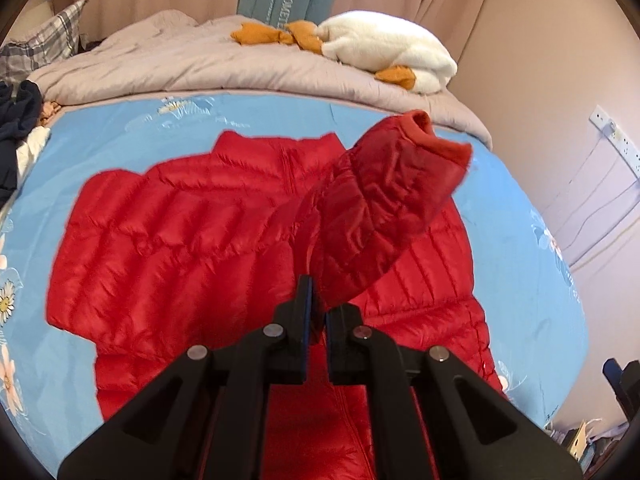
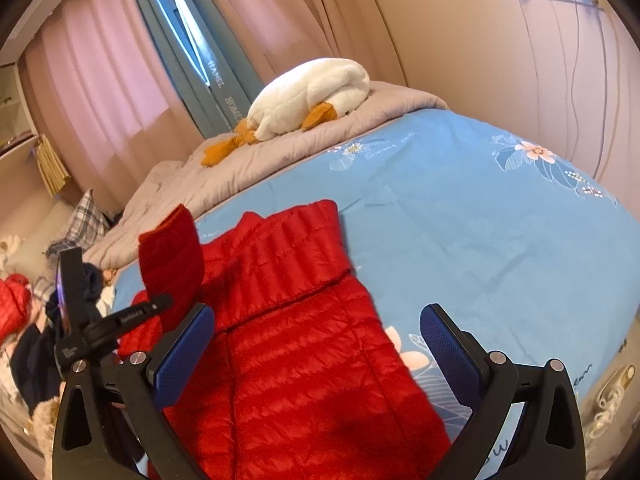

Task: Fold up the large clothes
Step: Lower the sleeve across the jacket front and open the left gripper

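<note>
Left wrist view gives me the whole red puffer jacket [image 1: 192,240] spread flat on the blue floral bedsheet [image 1: 120,136], collar toward the grey duvet [image 1: 168,64] and hem toward me, so its long axis runs straight away from the camera. My left gripper [image 1: 318,312] points steeply down over the jacket's middle, its jaws pressed together on a pinch of red fabric. From that pinch one sleeve [image 1: 384,200] rises clear of the jacket body, tilting away to the right, its cuff open toward the duvet. Beyond the duvet lies a white plush duck [image 1: 384,52], which both cameras catch.

Right wrist view shows only the jacket's right-hand side, with the other sleeve folded across toward the collar. It adds what the first misses: the left gripper [image 2: 160,304] seen from the side, at the jacket's left, with the lifted sleeve [image 2: 172,256] standing upright above it. My right gripper [image 2: 316,344] hangs tilted downward above the jacket's lower part, jaws spread wide, blue pads [image 2: 184,356] bare and gripping nothing.
</note>
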Demonstrator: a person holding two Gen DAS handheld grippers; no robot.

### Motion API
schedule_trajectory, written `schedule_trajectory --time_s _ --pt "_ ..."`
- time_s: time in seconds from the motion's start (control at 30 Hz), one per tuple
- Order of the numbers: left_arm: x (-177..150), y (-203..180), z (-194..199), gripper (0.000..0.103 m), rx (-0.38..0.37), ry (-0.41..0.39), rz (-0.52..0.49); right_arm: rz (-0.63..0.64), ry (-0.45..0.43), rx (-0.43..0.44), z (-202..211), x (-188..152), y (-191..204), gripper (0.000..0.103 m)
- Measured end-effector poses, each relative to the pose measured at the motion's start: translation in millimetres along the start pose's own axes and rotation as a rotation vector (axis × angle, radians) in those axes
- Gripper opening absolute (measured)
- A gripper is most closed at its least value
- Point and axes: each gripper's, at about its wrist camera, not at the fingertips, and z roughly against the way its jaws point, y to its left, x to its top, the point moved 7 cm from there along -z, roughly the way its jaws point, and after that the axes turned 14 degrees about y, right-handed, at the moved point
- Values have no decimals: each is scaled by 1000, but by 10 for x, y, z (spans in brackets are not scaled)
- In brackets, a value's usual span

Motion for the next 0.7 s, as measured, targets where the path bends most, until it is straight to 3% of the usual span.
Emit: schedule_trajectory --time_s 0.23,0.33,0.5,0.7 --pt "-106 -73 -171 6 16 45 -18 2 27 0 -70 -31 -21 102" --pt "-117 -86 -151 12 12 50 -24 4 32 -1 -77 -43 -33 102" --pt "-122 -91 -35 57 -12 45 -13 3 35 -3 -80 -42 -33 102" --pt "-117 -49 333 75 -36 -17 -7 15 43 -12 -106 -42 -1 102"
